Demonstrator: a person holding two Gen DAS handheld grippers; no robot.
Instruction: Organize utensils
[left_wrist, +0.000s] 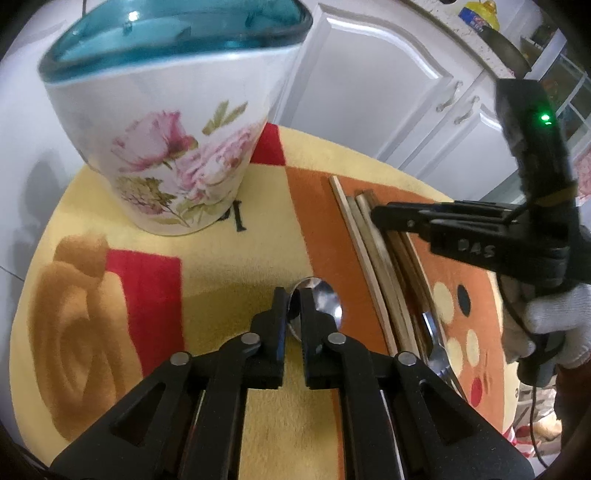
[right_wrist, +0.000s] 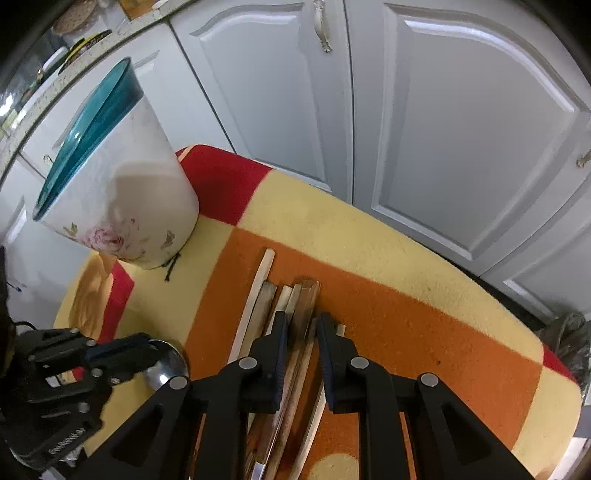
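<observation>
The spoon (left_wrist: 325, 299) lay on the patterned cloth (left_wrist: 221, 258), its bowl directly ahead of the left gripper (left_wrist: 293, 295), whose nearly closed jaws straddled the bowl's rim; whether they clamped it I cannot tell. The pot (left_wrist: 166, 147) stood beyond, to the left. Over the chopsticks (right_wrist: 291, 306), lying lengthwise, the right gripper (right_wrist: 301, 321) hung apart.

Glossy metal spoon (left_wrist: 321, 299), matt wooden chopsticks (right_wrist: 295, 302), fuzzy cloth mat (left_wrist: 221, 258), glazed, probably ceramic holder (left_wrist: 166, 147).
</observation>
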